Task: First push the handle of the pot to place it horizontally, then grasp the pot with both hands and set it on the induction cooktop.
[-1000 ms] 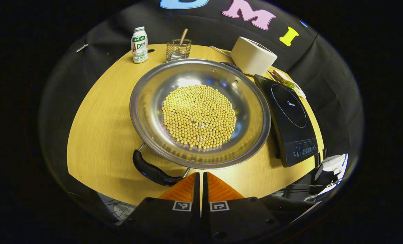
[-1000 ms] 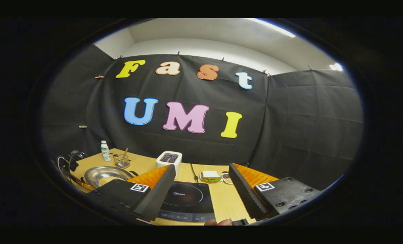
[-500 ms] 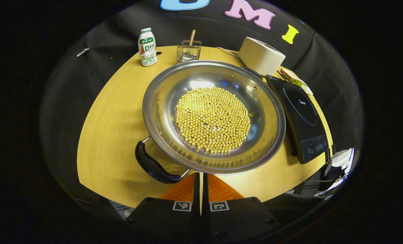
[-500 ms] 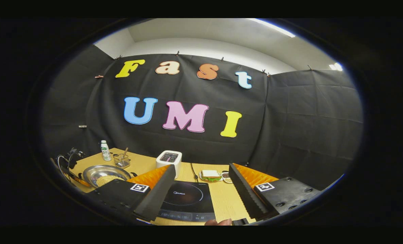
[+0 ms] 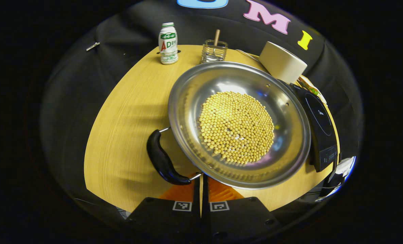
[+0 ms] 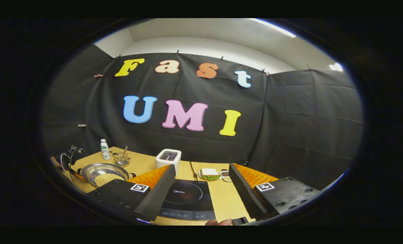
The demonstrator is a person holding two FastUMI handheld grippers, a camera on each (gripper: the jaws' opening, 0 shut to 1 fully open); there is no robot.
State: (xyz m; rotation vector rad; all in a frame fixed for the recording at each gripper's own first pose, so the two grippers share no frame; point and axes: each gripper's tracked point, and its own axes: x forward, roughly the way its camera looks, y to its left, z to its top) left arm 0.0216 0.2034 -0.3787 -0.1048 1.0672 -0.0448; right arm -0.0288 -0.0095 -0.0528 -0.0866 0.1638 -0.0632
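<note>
A wide steel pot of yellow beans sits on the wooden table. Its black near handle stands at the pot's lower left. My left gripper is shut with nothing in it, tips at the handle's lower end under the pot's rim. The black induction cooktop lies right of the pot. In the right gripper view my right gripper hangs open above the cooktop, with the pot far to the left.
At the table's far edge stand a white bottle, a wire basket and a white toaster. A plate with a sandwich lies behind the cooktop. Cables hang at the table's left end.
In the left gripper view the pot has slid right and its near handle has swung to a steeper angle, with the shut fingertips following its lower end. The right gripper has barely moved.
</note>
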